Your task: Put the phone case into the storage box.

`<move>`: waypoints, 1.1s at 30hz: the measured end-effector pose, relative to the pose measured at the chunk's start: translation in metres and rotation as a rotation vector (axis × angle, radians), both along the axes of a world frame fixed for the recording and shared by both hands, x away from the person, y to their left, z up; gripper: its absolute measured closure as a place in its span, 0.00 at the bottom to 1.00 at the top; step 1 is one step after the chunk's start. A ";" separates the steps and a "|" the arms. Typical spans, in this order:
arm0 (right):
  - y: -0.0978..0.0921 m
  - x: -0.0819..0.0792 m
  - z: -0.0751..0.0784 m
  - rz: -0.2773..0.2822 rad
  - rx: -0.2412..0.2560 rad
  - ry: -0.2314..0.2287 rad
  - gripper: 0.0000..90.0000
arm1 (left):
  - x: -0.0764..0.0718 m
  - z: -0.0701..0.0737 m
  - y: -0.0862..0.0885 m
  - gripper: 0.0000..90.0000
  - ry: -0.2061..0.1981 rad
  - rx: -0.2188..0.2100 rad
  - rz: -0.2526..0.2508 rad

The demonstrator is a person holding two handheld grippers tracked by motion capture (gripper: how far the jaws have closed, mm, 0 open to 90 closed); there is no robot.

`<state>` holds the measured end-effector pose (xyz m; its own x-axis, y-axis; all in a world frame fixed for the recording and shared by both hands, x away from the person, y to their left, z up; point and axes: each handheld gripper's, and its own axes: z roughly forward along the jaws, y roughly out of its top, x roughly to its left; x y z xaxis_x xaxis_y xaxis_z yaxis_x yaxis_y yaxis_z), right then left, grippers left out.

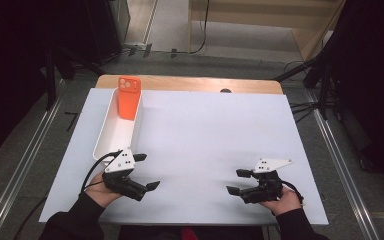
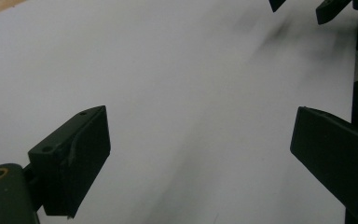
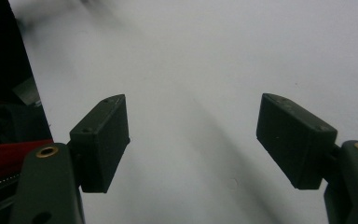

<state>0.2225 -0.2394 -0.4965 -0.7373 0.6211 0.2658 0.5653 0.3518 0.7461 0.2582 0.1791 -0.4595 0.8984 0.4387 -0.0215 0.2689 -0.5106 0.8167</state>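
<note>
While held low over the white table sheet [image 1: 200, 145], left gripper [image 1: 146, 171] noted near front left, jaws spread wide, nothing between. Right gripper [image 1: 236, 181] noted near front right, jaws likewise apart and empty. Orange phone case [image 1: 128, 97] found leaning upright at far end of white tray [image 1: 109, 135], just beyond left gripper, untouched.

White sheet [image 1: 205, 145] over wooden table [image 1: 190, 83], dark stands [image 1: 325, 85] w/ cables at sides, grey floor.
</note>
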 end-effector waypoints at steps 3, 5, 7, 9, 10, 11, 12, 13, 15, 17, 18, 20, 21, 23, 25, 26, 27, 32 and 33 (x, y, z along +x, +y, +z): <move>0.000 0.000 0.000 0.000 0.000 0.000 0.27 | -0.002 -0.002 0.000 0.06 0.007 0.010 -0.010; 0.000 0.000 0.000 0.000 0.000 0.000 0.27 | -0.003 -0.003 0.001 0.06 0.010 0.013 -0.011; 0.000 0.000 0.000 0.000 0.000 -0.001 0.27 | -0.003 -0.003 0.001 0.06 0.010 0.015 -0.015; 0.000 0.000 0.000 0.001 -0.001 -0.001 0.27 | -0.004 -0.003 0.001 0.06 0.012 0.016 -0.021; 0.000 0.000 0.000 0.001 -0.001 -0.001 0.27 | -0.004 -0.004 0.001 0.06 0.012 0.018 -0.023; 0.000 0.000 0.000 0.002 -0.001 -0.002 0.27 | -0.005 -0.004 0.000 0.06 0.014 0.024 -0.026; 0.000 0.000 0.000 0.002 -0.001 -0.001 0.27 | -0.005 -0.005 0.000 0.06 0.018 0.024 -0.029; 0.000 0.000 0.000 0.002 -0.002 -0.001 0.27 | -0.005 -0.005 0.000 0.06 0.021 0.029 -0.031; 0.000 0.000 0.000 0.002 -0.002 -0.001 0.27 | -0.005 -0.007 0.000 0.06 0.028 0.031 -0.033; 0.000 0.000 0.000 0.002 -0.002 -0.001 0.27 | -0.005 -0.007 0.000 0.06 0.030 0.036 -0.035; 0.000 0.000 0.000 0.002 -0.002 0.000 0.27 | -0.005 -0.008 0.000 0.06 0.030 0.038 -0.036; 0.000 0.000 0.000 0.003 -0.002 0.000 0.27 | -0.005 -0.008 0.000 0.06 0.029 0.038 -0.038; 0.000 0.000 0.000 0.003 -0.002 0.000 0.27 | -0.005 -0.008 0.000 0.06 0.030 0.039 -0.038; 0.000 0.000 0.000 0.003 -0.002 -0.001 0.27 | -0.005 -0.008 0.000 0.06 0.030 0.039 -0.039; 0.000 0.000 0.000 0.003 -0.003 -0.001 0.27 | -0.005 -0.008 0.000 0.06 0.031 0.041 -0.039; 0.000 0.000 0.000 0.004 -0.003 -0.001 0.27 | -0.005 -0.008 0.000 0.06 0.031 0.042 -0.040; 0.000 0.000 -0.001 0.004 -0.004 -0.001 0.27 | -0.005 -0.008 0.000 0.06 0.032 0.042 -0.040; 0.000 0.000 -0.001 0.004 -0.004 -0.002 0.27 | -0.005 -0.008 0.000 0.06 0.033 0.042 -0.041; 0.000 0.000 -0.001 0.004 -0.004 -0.002 0.27 | -0.005 -0.008 0.000 0.06 0.032 0.042 -0.042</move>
